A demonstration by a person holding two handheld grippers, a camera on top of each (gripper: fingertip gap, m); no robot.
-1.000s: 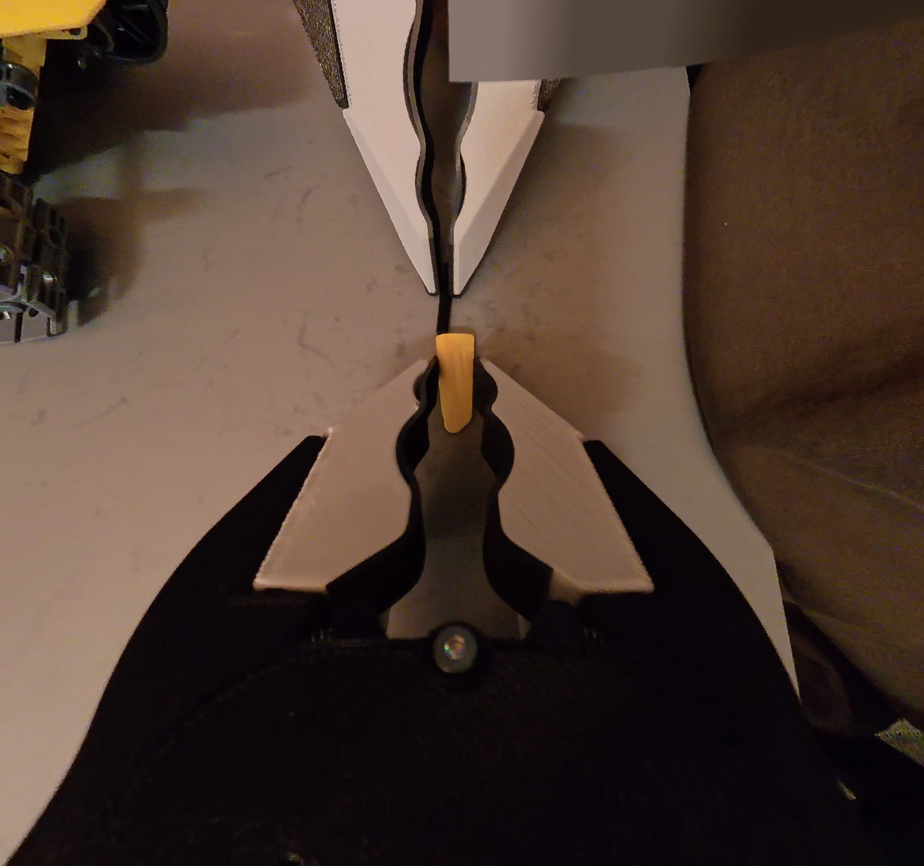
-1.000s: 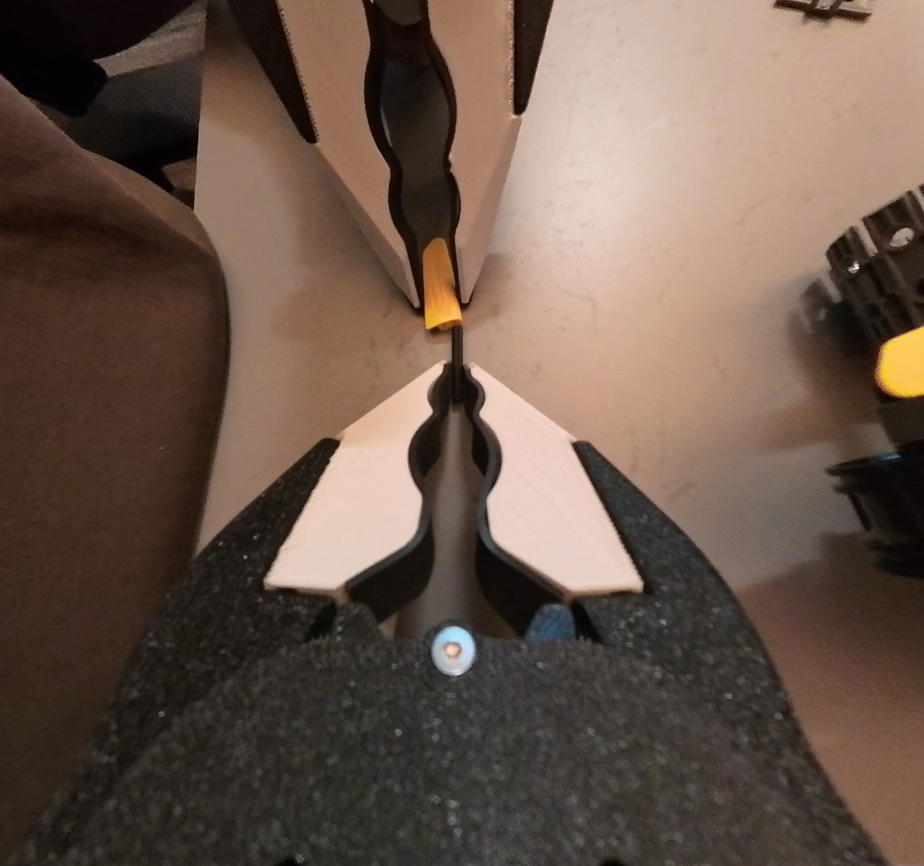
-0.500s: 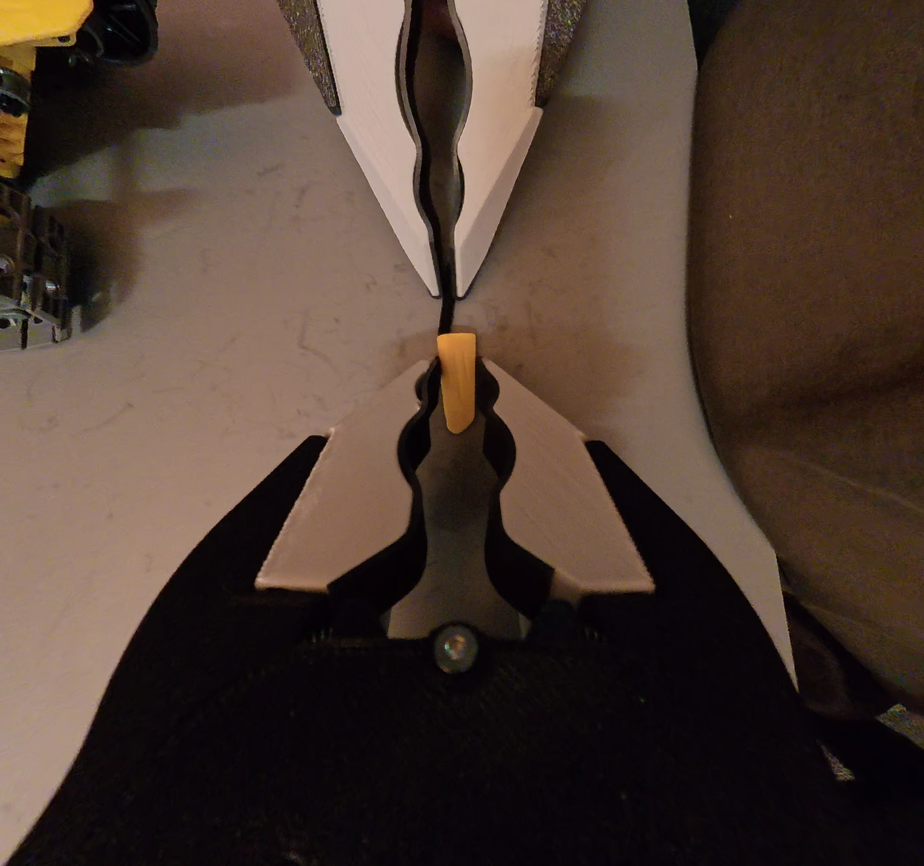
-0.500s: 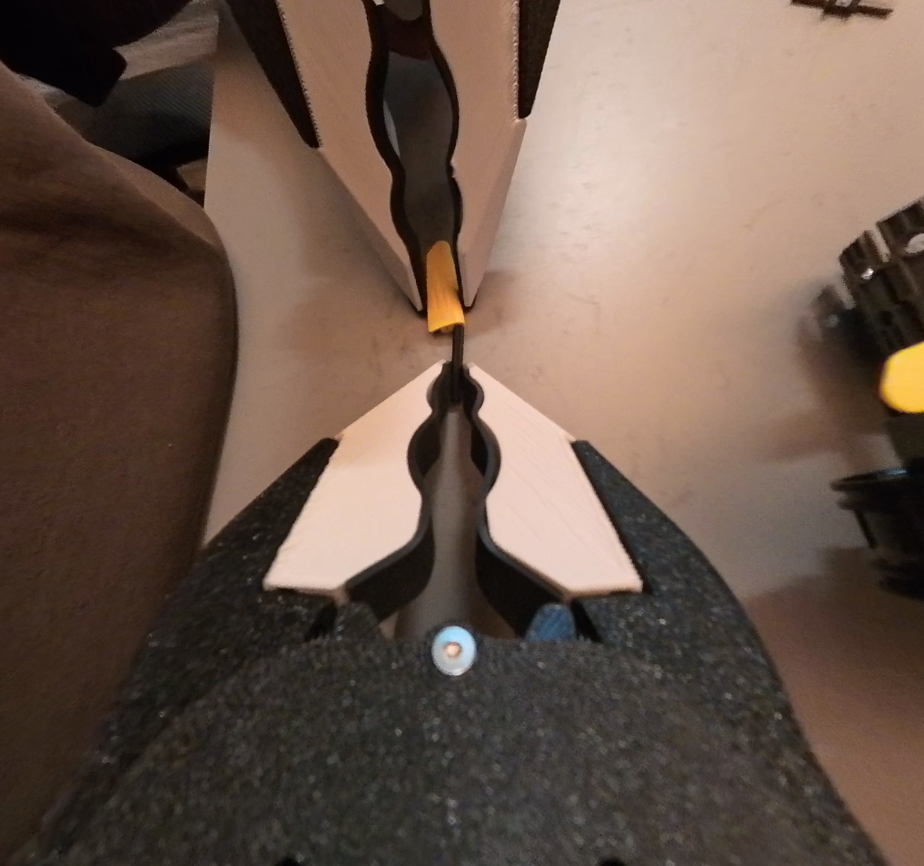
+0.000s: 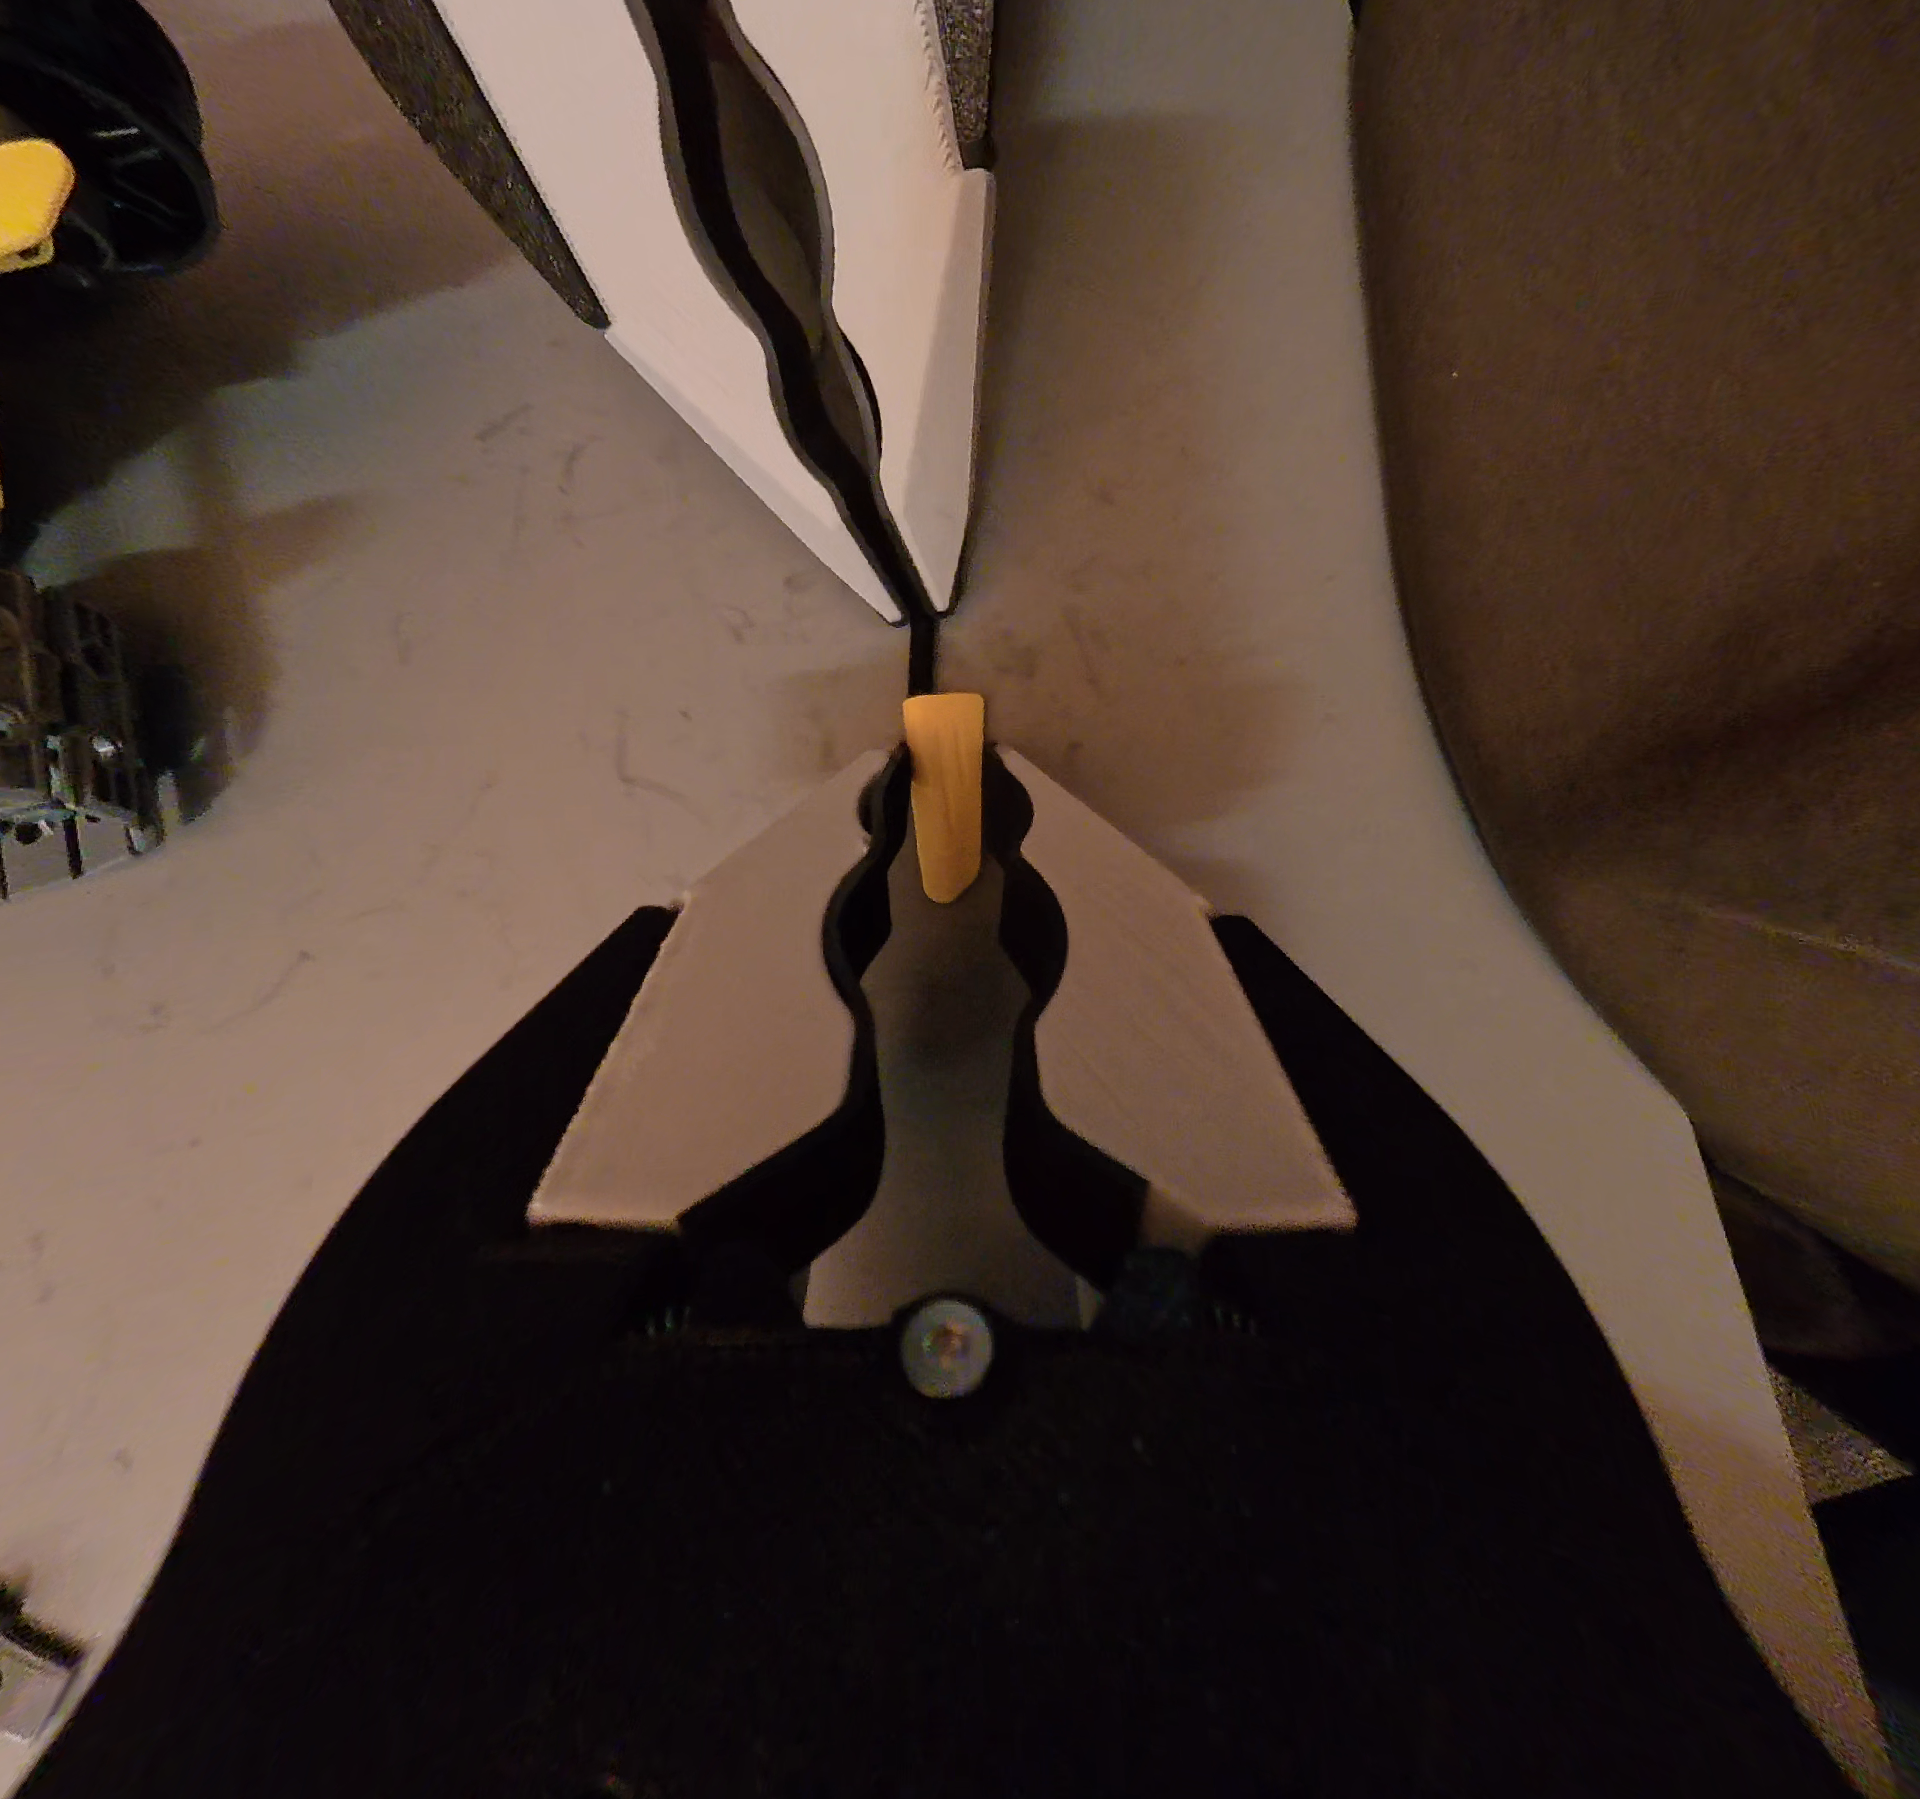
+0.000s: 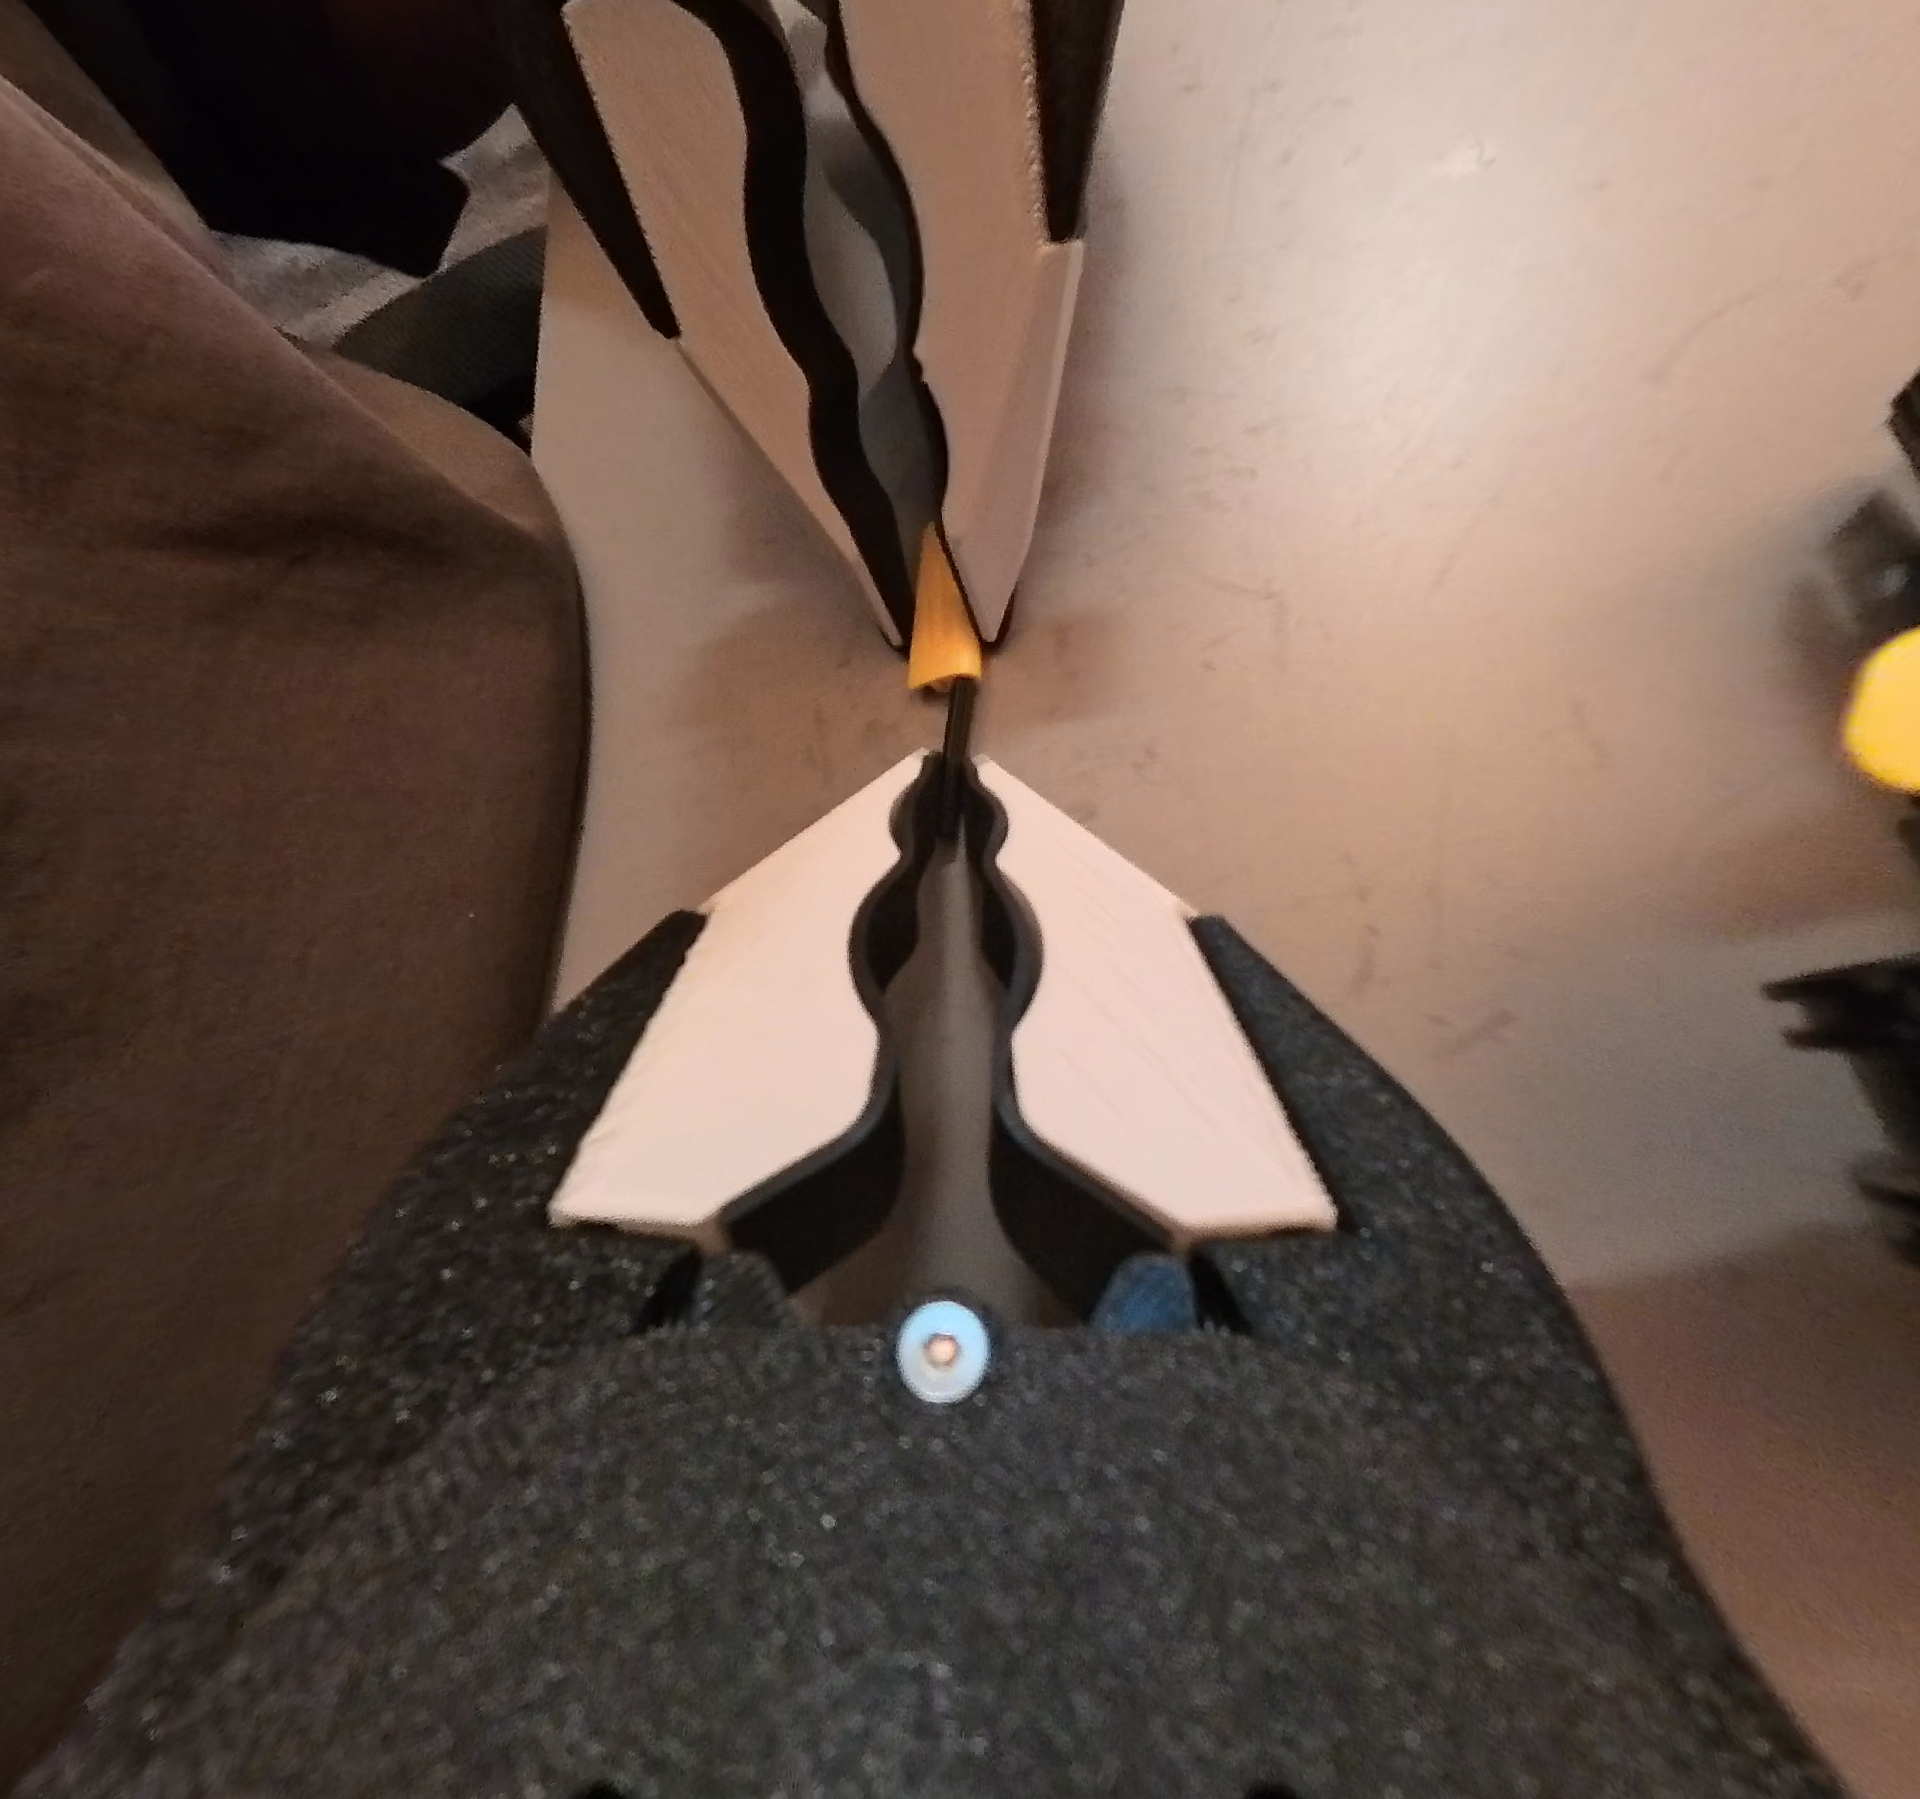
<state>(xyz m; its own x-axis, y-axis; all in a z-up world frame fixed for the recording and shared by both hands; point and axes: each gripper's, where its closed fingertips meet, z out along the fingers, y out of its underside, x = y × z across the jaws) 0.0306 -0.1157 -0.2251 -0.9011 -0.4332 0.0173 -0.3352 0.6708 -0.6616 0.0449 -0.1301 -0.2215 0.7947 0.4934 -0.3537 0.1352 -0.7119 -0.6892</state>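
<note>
At the far left of the left wrist view a black wheel-like part (image 5: 99, 149) with a yellow piece (image 5: 26, 196) on it sits at the edge of the pale table (image 5: 436, 669), and below it stands a dark toy-brick assembly (image 5: 73, 710), well apart from both grippers. In the middle, the left gripper (image 5: 940, 762) has its fingers clamped on a small orange tapered sleeve (image 5: 943, 793), whose wide end pokes out just past the tips. A thin black rod (image 5: 923, 653) runs out of that wide end and into the tips of the right gripper (image 5: 920, 606), which points back at the left one. On the right lies brown fabric (image 5: 1662, 399), beyond the table edge. In the right wrist view the brown fabric (image 6: 260, 606) lies on the left; in the centre the right gripper (image 6: 951, 773) is pressed together on the thin black rod (image 6: 958, 731), with the orange tapered sleeve (image 6: 940, 627) just above it, between the left gripper (image 6: 940, 643) fingers. A blurred yellow and black object (image 6: 1881, 741) is at the far right.
</note>
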